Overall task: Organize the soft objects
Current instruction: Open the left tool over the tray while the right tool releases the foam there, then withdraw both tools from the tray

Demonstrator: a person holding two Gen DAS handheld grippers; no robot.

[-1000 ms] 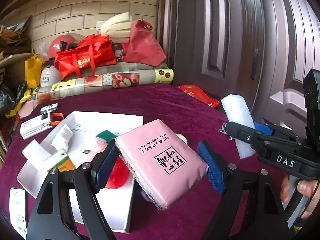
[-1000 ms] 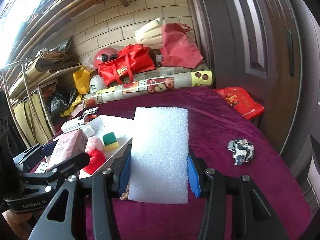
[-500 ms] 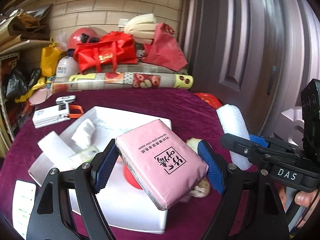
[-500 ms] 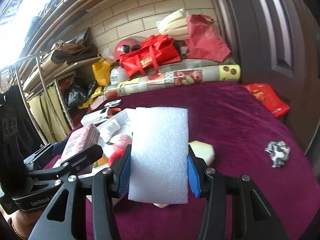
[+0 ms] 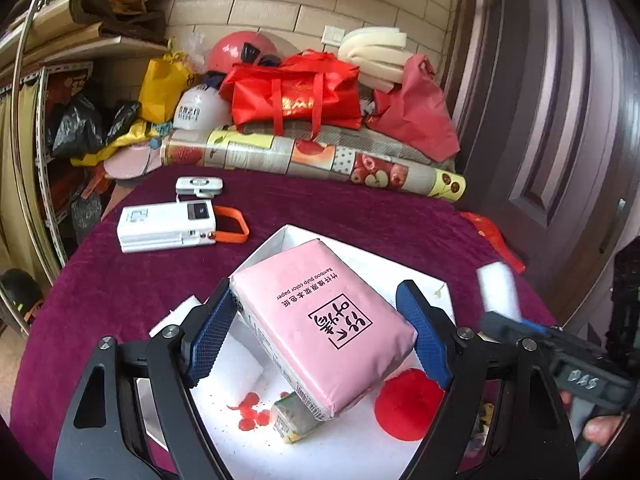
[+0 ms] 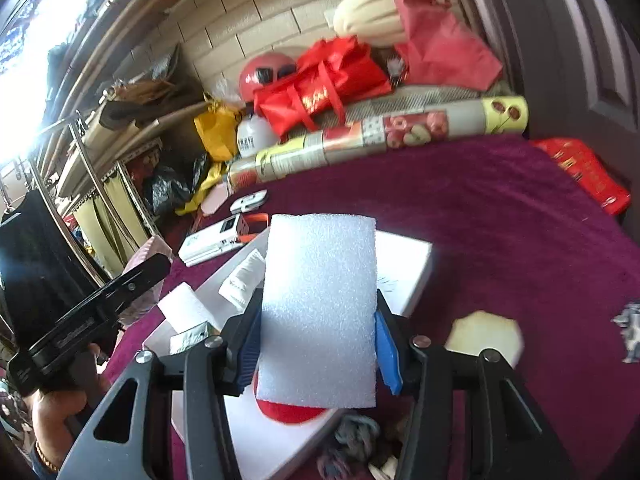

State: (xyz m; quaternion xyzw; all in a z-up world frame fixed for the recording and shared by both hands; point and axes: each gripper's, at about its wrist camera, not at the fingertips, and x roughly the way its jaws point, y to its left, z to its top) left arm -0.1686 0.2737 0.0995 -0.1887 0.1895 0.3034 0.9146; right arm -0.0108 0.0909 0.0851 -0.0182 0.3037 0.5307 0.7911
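Observation:
My left gripper (image 5: 320, 336) is shut on a pink tissue pack (image 5: 320, 320) and holds it over the white tray (image 5: 400, 268). My right gripper (image 6: 318, 344) is shut on a white foam block (image 6: 320, 300), held above the tray (image 6: 404, 268). In the tray lie a red soft ball (image 5: 408, 408), a small green-yellow packet (image 5: 292, 420) and white foam pieces (image 5: 236, 364). The foam block also shows at the right of the left wrist view (image 5: 498, 288). The tissue pack shows at the left of the right wrist view (image 6: 150, 248).
A white device with an orange strap (image 5: 168, 224) and a small white gadget (image 5: 200, 186) lie left on the purple cloth (image 5: 360, 216). A beige sponge (image 6: 484, 336) and a crumpled wad (image 6: 632, 332) lie right. Bags and a roll (image 5: 312, 160) line the back.
Both grippers have moved left and forward over the tray with their loads still held. The tray and the white device now sit closer under the left gripper.

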